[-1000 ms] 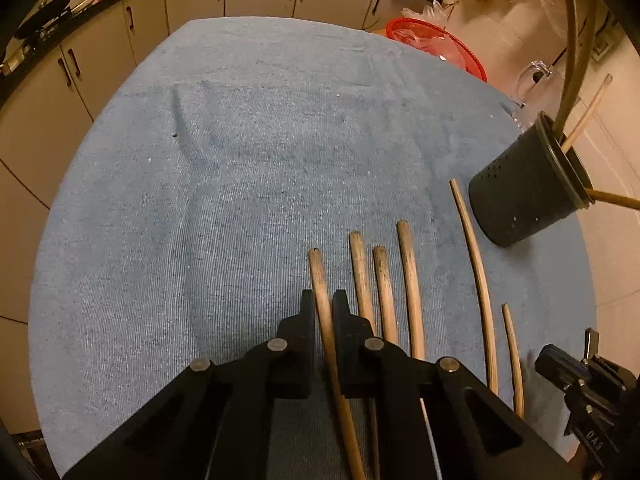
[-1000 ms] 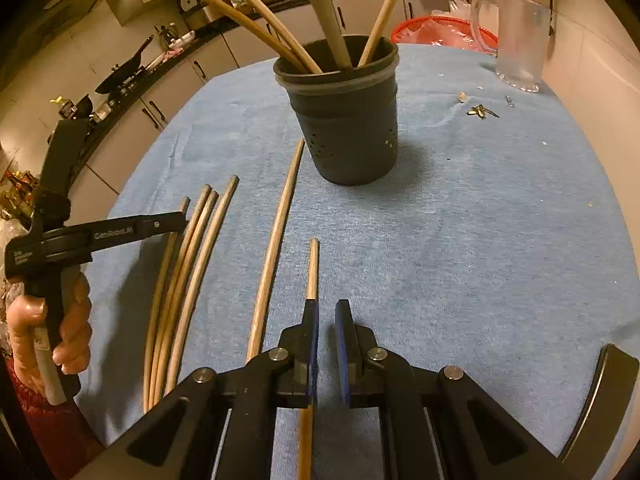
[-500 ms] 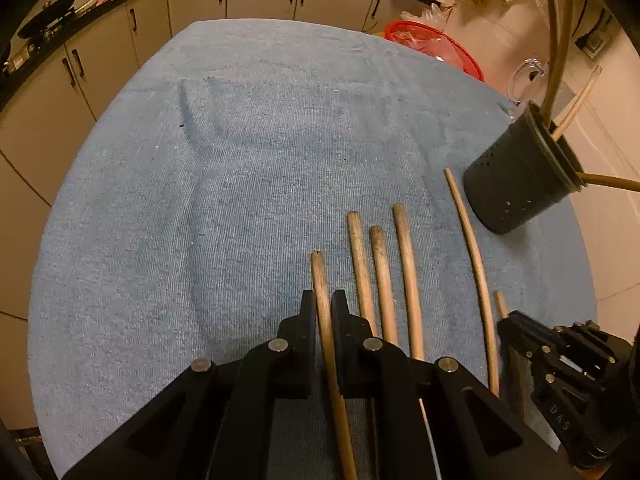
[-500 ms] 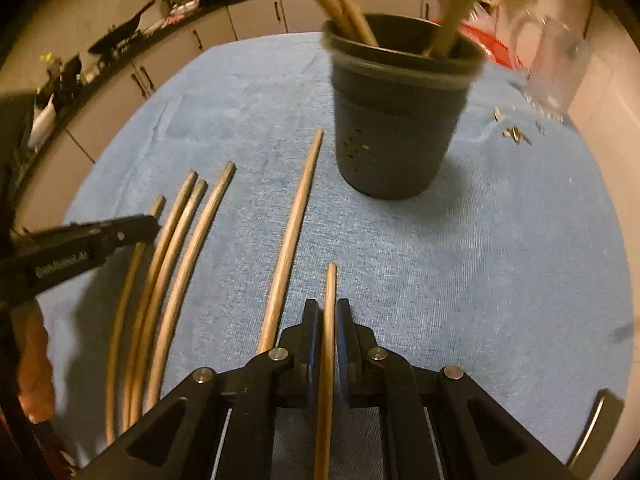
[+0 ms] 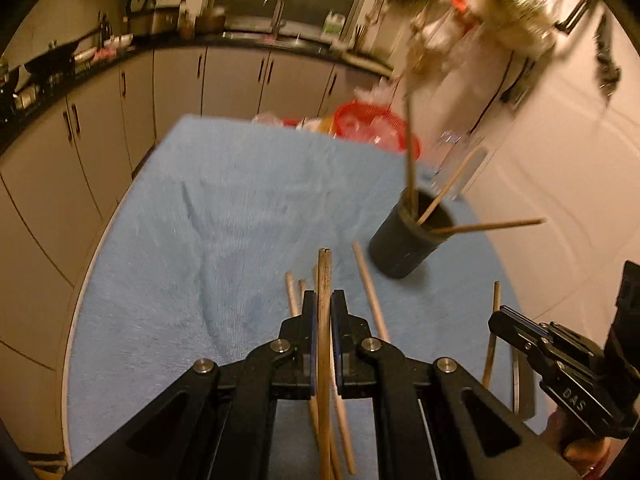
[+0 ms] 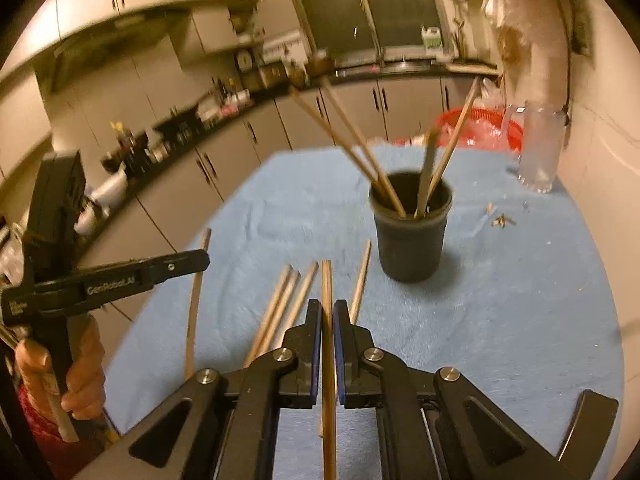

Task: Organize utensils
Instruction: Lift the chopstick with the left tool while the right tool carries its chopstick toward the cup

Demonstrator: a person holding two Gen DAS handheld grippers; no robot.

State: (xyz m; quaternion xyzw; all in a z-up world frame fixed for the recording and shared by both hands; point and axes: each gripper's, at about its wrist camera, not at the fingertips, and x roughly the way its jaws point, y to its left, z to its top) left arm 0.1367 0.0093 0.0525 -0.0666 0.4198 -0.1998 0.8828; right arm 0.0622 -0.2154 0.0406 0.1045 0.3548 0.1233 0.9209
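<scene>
— Which way did your sticks point?

— Your left claw [image 5: 324, 308] was clenched on a wooden stick [image 5: 323, 280]; its long axis ran straight forward along the fingers, the free end poking out ahead and lifted above the blue cloth [image 5: 240, 220] on the bench; your right claw [image 6: 328, 316] was clamped on another stick [image 6: 327, 288], likewise lying along the fingers and aimed forward, towards the left of the dark holder [image 6: 410, 236].

— And the rest of them?

— Several loose sticks [image 6: 280, 312] lay on the cloth just ahead of your right claw, roughly parallel, their far ends pointing towards the holder; one more [image 6: 362, 276] lay just right of them, nearest the holder; the holder stood upright with a handful of sticks [image 6: 360, 148] fanned out of its mouth.

— How were your hands set?

— Your left hand [image 6: 80, 372] gripped its tool's handle at the left edge of the right wrist view, the claw held level above the bench edge; your right tool [image 5: 560, 364] sat low at the right of the left wrist view, its stick tilted up; both were raised clear of the cloth.
</scene>
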